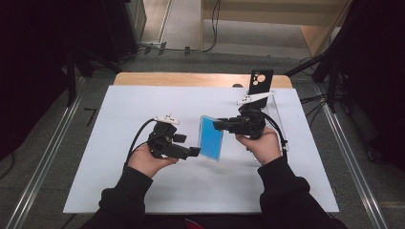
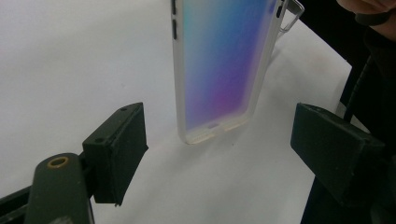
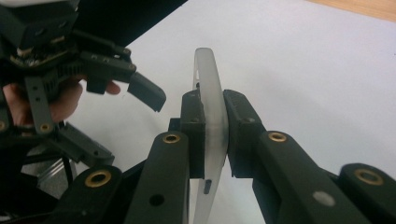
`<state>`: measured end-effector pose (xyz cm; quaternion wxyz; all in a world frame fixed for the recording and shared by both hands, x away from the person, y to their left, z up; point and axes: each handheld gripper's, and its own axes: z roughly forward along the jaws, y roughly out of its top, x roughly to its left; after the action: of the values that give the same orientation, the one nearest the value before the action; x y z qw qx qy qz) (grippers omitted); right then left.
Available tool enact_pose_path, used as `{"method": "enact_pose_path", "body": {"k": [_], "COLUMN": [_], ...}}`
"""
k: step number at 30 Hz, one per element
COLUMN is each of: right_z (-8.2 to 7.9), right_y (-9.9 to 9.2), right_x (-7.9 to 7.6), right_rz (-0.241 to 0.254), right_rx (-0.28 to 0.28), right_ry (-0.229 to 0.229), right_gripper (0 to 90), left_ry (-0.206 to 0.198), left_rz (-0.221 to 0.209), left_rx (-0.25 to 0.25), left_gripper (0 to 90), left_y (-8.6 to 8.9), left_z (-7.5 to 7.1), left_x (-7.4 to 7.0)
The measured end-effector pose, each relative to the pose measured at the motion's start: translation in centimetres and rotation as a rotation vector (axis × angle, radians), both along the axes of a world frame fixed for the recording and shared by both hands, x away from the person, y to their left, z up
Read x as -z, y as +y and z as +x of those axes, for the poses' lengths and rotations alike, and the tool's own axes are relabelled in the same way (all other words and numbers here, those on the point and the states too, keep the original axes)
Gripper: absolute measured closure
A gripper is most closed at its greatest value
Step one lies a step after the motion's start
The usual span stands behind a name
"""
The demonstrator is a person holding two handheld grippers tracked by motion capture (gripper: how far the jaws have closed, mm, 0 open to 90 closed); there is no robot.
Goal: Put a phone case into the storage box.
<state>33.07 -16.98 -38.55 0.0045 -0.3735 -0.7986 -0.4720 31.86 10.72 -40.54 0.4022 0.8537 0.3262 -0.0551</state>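
Case (image 3: 210, 93) edge-on between right tongs (image 3: 214, 135)

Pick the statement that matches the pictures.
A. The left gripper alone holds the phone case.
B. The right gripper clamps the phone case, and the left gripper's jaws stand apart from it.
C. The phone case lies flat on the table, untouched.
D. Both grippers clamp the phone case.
B: the right gripper pinches the phone case edge, while the left gripper stands open, clear of it.
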Motion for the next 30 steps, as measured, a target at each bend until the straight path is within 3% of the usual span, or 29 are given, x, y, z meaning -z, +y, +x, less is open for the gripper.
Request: {"method": "enact_pose_path", "body": {"k": [3,5,9,13,18,23,30], "right_z": [-0.1,-0.1,0.0,0.1,0.1,0.1,-0.2], "right_y": [-0.2,-0.3,-0.5,-0.6,-0.8,-0.8,0.0], "right_x": [-0.1,-0.2,-0.2,-0.2,-0.2,-0.2,-0.2], "right_rz": [0.0,-0.005,-0.006,-0.009,-0.005,-0.001,-0.01], "right_rx": [-0.024,-0.037,-0.063,-0.094,-0.136,-0.187,-0.267], "right_ry": [-0.016,-0.02,-0.026,-0.03,-0.031,-0.041,-0.06], "right_gripper": [76.9,76.9,76.9,76.9,76.9,76.9,76.8], "left_ry": [-0.027,-0.049,-0.03,-0.019,-0.045,-0.058,-0.074], "left_rz": [0.003,0.004,0.03,0.027,0.049,0.013,0.015], "left_rx": [0.035,0.055,0.112,0.133,0.171,0.198,0.234], "left_gripper": [18.2,23.3,23.7,25.4,25.9,27.1,27.1], "left_y": [-0.1,-0.2,-0.5,-0.8,-0.8,-0.5,-0.1], "left_z": [0.2,0.2,0.5,0.9,1.5,1.9,2.0], "left_x": [-0.4,-0.8,-1.5,-2.2,-3.0,-3.3,-3.1]}}
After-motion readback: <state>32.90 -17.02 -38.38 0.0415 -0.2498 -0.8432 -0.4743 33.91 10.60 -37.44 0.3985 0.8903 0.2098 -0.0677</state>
